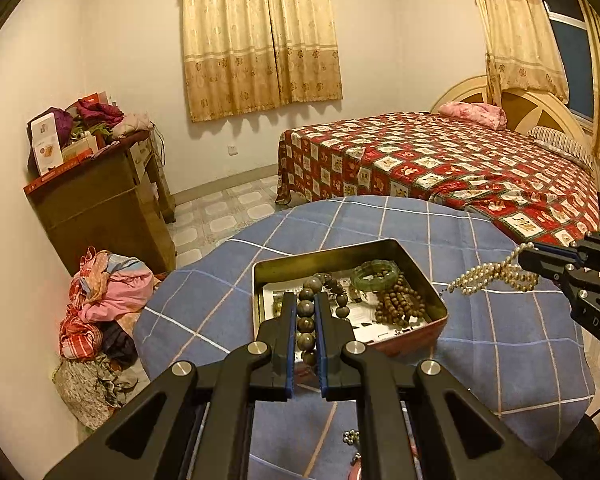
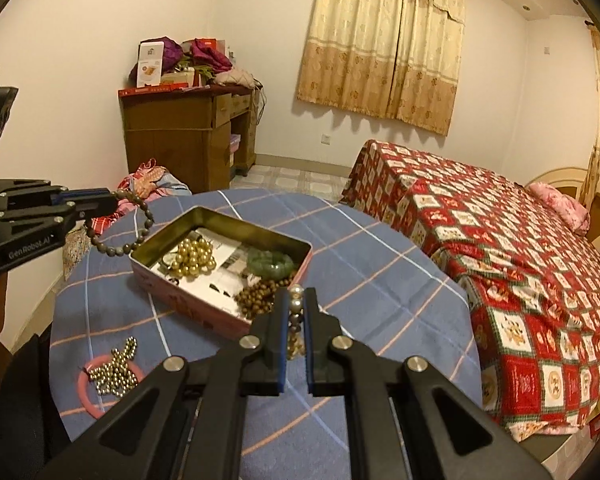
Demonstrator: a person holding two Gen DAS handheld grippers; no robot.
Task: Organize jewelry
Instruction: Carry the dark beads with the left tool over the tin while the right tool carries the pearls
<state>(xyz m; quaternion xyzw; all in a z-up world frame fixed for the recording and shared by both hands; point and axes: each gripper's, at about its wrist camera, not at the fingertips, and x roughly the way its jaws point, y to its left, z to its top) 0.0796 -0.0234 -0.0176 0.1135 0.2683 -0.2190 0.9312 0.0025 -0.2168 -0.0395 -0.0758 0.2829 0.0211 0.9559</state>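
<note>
A round table under a blue checked cloth (image 2: 380, 280) carries an open metal tin (image 1: 420, 280) already crowded with bracelets. The left gripper (image 1: 305, 300) pinches a grey-brown bead bracelet (image 1: 306, 324) above the tin's near left side. The right gripper (image 2: 296, 300) pinches a pearl necklace (image 1: 488, 276) to the tin's right, whose dangling loops could, I judge, snag the tin's rim or slip loose.

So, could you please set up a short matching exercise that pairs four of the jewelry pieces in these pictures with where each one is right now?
Things:
1. grey bead bracelet
2. pearl necklace
3. green bangle
4. pink ring

Places:
A. lying in the tin
B. on the tablecloth, under small metallic beads
C. clamped in the left gripper
D. clamped in the right gripper

Pairs: 1-C, 2-D, 3-A, 4-B
</note>
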